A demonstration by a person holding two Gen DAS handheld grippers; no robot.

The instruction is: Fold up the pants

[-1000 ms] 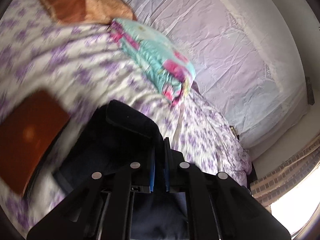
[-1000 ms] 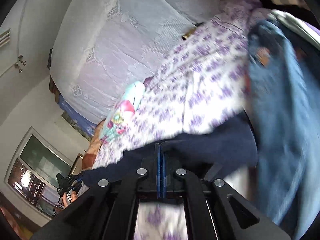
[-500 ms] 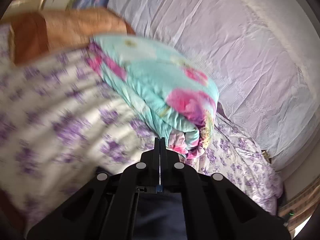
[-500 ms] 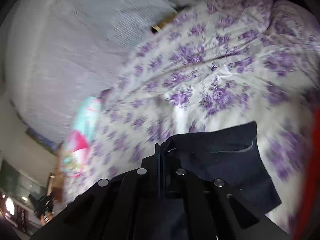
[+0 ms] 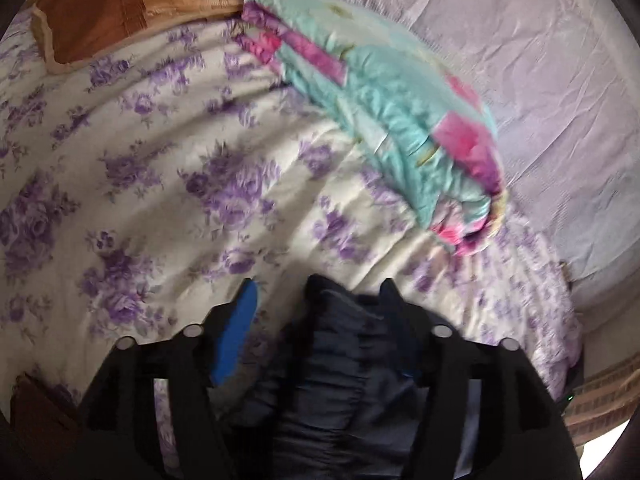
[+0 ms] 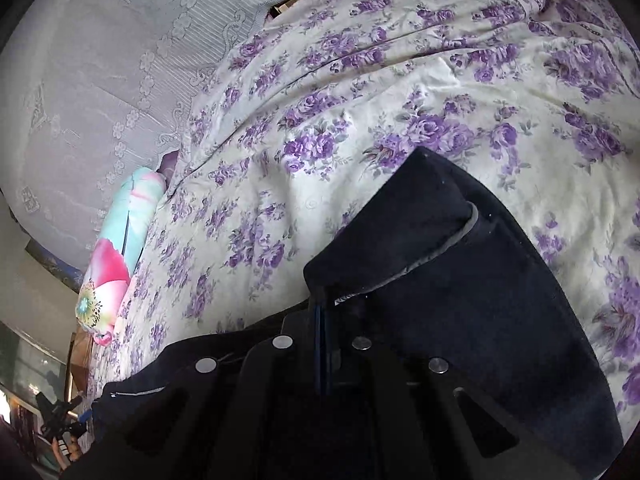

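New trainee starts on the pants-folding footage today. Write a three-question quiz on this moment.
1. True or false: the right gripper is clamped shut on the dark navy fabric pants.
2. Which gripper has its blue-padded fingers apart, with bunched navy cloth between them?
A. left gripper
B. right gripper
C. neither
3. Fill in: the folded turquoise-and-pink quilt lies on the cream bedspread with ______ flowers.

Key:
1. True.
2. A; its jaws are opening and the pads are off the cloth.
3. Purple.
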